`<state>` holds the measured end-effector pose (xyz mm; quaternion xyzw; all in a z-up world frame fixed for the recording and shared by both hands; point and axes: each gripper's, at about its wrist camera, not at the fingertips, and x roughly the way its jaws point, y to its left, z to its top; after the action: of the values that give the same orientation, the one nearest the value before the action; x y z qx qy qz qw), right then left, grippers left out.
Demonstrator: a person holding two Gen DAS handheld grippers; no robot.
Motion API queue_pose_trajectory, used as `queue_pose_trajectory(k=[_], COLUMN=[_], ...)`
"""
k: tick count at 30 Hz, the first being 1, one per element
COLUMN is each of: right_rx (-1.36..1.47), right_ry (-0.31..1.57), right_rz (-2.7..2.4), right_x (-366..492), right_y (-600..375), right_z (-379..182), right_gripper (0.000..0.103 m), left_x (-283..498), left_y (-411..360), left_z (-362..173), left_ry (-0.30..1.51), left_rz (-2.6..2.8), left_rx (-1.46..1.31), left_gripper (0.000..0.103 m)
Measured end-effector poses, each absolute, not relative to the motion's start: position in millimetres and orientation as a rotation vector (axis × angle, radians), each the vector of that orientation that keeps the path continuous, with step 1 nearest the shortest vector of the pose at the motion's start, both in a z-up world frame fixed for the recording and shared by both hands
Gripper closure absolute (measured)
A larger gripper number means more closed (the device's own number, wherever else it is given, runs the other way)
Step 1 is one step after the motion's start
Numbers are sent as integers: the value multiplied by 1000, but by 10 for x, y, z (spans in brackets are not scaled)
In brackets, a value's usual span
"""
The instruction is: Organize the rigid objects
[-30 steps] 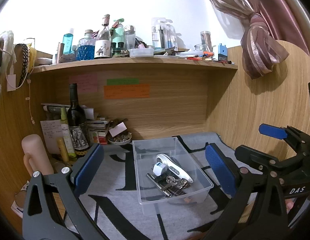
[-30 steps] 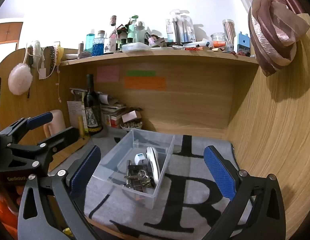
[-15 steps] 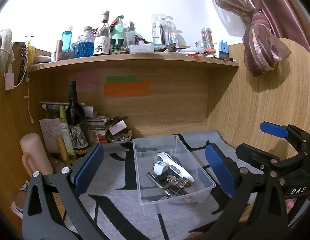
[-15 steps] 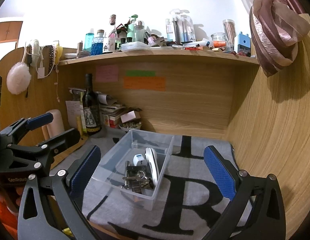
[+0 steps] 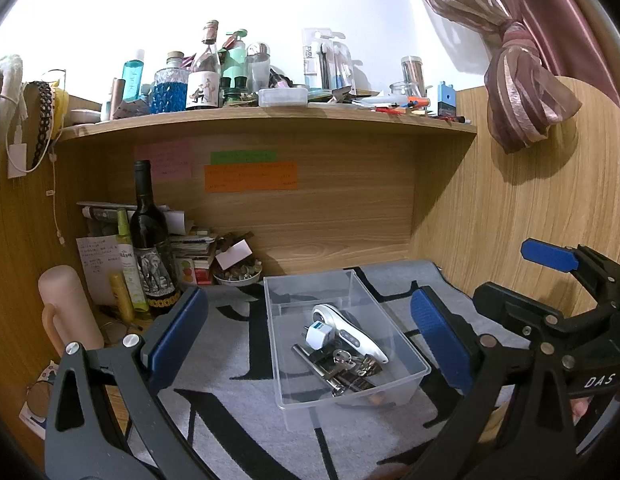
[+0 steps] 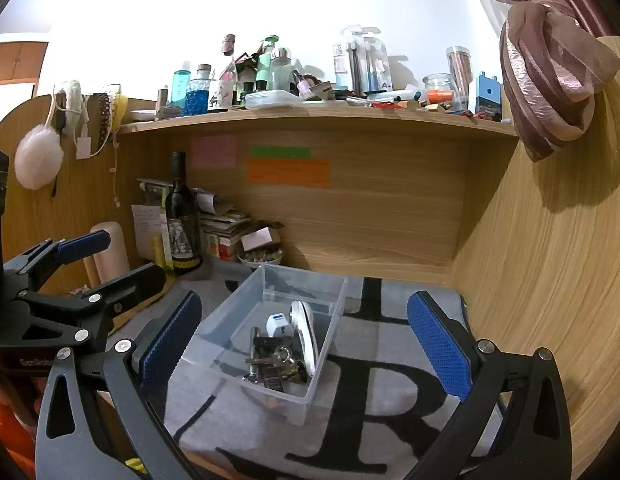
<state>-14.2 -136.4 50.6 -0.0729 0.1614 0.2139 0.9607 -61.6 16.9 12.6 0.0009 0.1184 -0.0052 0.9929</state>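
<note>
Clear bin (image 5: 405,354) between wide-spread jaws

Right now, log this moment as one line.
left gripper open | right gripper open | clear bin: plug adapter, keys, white handheld device

Both wrist views look forward and a little down into the desk alcove. They share the clear bin (image 5: 405,364) (image 6: 238,312), at 6 o'clock in both; the right view stands more to the right.
</note>
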Motion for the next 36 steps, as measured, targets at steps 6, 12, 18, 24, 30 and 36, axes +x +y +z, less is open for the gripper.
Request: queue_pose_trajectory(k=[6,12,18,24,30,36], right_rx=[-140,-139,-137,-131,-130,-123], right_ry=[337,344,346,352,352,361], right_rz=[447,453,452,456,456,454], right_x=[-119,-102,-100,-90,-88,-80], right_y=[-1371,-1365,-1356,-1357,-1359,-1332], right_z=[501,490,492,495,495,496], right_gripper=[0,0,0,0,0,0], left_x=[-622,-616,-611,-609,-604,-594], left_y=[176,217,216,218,223,223], left_z=[124,120,122,122,123,121], left_ry=[237,241,240,242,242,241], left_rz=[-10,-10,-10,-11,-11,-14], left_rx=[3,-6,-6,-5,-9,-15], left_gripper=[0,0,0,0,0,0])
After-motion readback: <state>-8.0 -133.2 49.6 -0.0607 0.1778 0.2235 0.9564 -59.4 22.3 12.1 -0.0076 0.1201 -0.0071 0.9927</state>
